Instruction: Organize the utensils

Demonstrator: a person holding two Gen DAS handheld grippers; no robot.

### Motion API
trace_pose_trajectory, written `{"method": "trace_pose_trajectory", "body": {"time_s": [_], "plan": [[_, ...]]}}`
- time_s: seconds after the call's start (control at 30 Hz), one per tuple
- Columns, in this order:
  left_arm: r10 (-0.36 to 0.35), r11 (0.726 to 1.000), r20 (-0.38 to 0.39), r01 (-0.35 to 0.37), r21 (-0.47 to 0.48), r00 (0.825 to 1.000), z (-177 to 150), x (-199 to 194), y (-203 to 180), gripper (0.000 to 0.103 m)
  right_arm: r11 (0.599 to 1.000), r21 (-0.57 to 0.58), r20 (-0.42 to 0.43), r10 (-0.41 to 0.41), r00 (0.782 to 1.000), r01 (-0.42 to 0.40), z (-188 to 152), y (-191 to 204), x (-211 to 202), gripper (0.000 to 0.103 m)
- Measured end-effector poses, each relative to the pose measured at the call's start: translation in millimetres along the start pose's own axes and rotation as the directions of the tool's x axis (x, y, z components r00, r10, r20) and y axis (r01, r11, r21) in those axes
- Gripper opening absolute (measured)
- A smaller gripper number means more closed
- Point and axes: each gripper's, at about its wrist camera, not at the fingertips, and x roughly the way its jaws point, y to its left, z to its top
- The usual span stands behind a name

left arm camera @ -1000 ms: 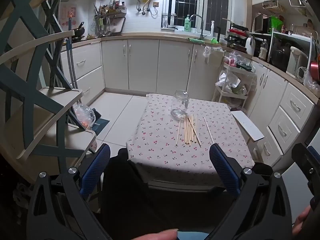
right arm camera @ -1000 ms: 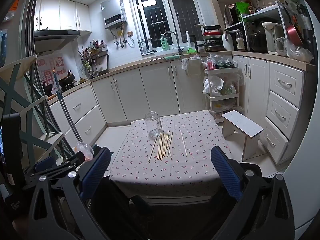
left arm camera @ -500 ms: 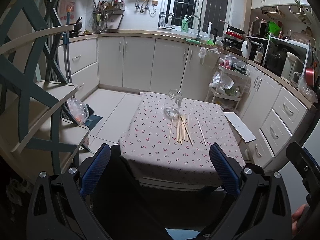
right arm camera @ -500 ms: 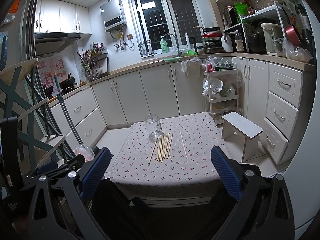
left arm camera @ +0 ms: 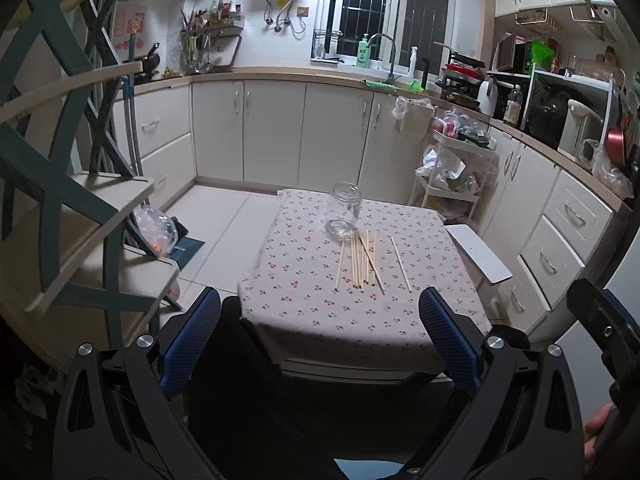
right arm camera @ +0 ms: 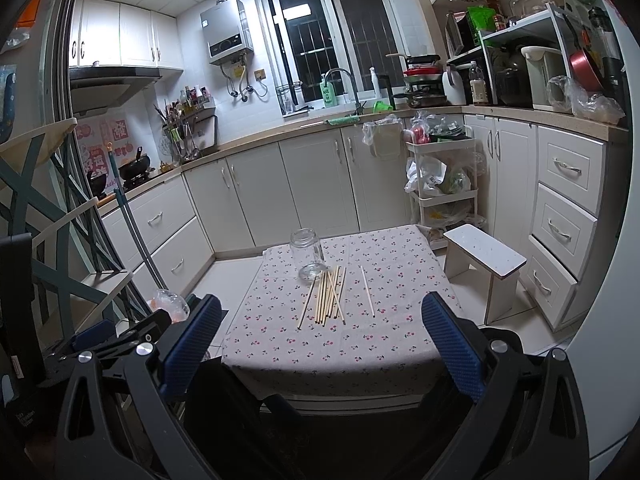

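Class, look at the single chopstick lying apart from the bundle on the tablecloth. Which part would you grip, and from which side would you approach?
Probably grip the lone chopstick near its near end, from above, fingers closing across its width. It lies flat on the tablecloth, clear of the bundle and jar, so there is room on both sides. The right gripper is open.

Small kitchen, night outside barred window (right arm camera: 320, 40) on far wall. White base cabinets (right arm camera: 312, 188) run along far and right walls under beige countertop (right arm camera: 248, 142). Water heater (right arm camera: 227, 32) left of window, sink tap (right arm camera: 340, 80) below it. Pale tiled floor (left arm camera: 224, 220). Teal-and-cream shelf unit (left arm camera: 72, 208) near left. White trolley (right arm camera: 442, 184) and low stool (right arm camera: 484, 260) on right. Ceiling light on.
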Motion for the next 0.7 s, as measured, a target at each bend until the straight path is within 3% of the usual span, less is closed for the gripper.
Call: {"method": "trace_pose_trajectory", "body": {"time_s": [0.23,0.4,0.7], "plan": [[-0.037,0.999,-0.021,0.037,0.025,0.999,-5.7,-1.9,-2.2,0.095,1.0,0.007,0.006,0.001,1.0,-0.001,3.5,4.6,-2.1,0.096],[-0.057,0.998,-0.01,0.057,-0.02,0.998,-5.8,-5.5,4.6,0.095,1.0,0.009,0.009,0.001,1.0,-0.001,4.5,4.2,-3.6,0.096],[-0.01,1.0,-0.012,0.009,-0.007,1.0,-5.1,-6.0,2.0,0.095,1.0,0.008,0.01,0.002,1.0,-0.002,5.7,3.4,-3.6,0.096]]}}
